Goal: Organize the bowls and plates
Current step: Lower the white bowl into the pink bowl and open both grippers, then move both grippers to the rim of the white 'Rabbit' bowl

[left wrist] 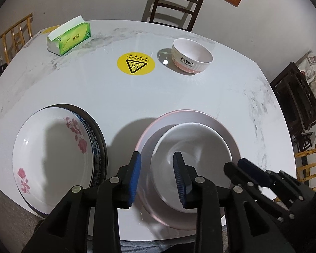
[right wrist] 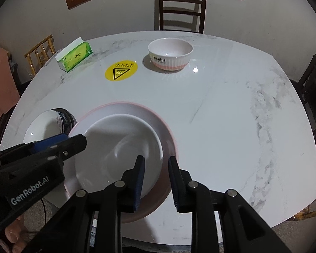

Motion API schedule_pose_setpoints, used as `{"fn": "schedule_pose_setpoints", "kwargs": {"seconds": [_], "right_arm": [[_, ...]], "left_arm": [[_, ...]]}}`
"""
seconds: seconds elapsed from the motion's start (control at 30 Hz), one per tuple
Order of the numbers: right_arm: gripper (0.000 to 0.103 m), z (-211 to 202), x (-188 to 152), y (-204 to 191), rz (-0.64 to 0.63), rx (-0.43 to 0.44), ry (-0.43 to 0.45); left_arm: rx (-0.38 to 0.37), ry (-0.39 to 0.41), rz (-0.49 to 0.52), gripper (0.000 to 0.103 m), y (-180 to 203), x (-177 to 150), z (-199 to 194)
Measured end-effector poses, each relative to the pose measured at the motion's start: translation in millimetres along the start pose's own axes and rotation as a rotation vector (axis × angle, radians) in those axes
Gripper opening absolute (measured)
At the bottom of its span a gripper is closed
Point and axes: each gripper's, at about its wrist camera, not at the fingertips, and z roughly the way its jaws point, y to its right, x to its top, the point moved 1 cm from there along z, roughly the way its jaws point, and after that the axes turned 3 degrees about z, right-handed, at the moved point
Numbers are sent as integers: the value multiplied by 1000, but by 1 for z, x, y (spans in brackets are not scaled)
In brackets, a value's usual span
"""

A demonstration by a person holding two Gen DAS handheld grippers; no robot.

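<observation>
A plain white bowl [left wrist: 191, 158] sits in a pink-rimmed plate [left wrist: 200, 118] near the table's front edge. My left gripper [left wrist: 157, 166] is open, its fingers astride the bowl's left rim. My right gripper [right wrist: 155, 168] is open, its fingers astride the bowl's [right wrist: 120, 147] right rim over the pink plate [right wrist: 137, 108]. A flowered white plate [left wrist: 52, 158] tops a stack of plates at the front left, also in the right wrist view [right wrist: 44, 128]. A "Rabbit" bowl [left wrist: 191, 55] stands at the back, also in the right wrist view [right wrist: 169, 54].
A green tissue pack [left wrist: 70, 37] lies at the back left of the white marble table [left wrist: 115, 97]. A yellow heat-warning sticker [left wrist: 135, 63] marks the table's middle. Dark chair [left wrist: 177, 4] stands behind the table; wooden chairs at the sides.
</observation>
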Motion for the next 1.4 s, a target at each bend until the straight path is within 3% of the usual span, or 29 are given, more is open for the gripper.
{"fn": "schedule_pose_setpoints", "kwargs": {"seconds": [0.17,0.67,1.07,1.4], "right_arm": [[24,-6,4,4,0,2,10],[24,-11,33,28,6,5,10],[24,16,66,68,56,13,-53],[24,43,117,88,84,67,-56]], "left_arm": [[-3,2,9,31,2,2,-3],[85,22,84,41,6,25,-6],[115,-25,46,43,-6,67,15],[119,-46,50,43,-3,114,42]]}}
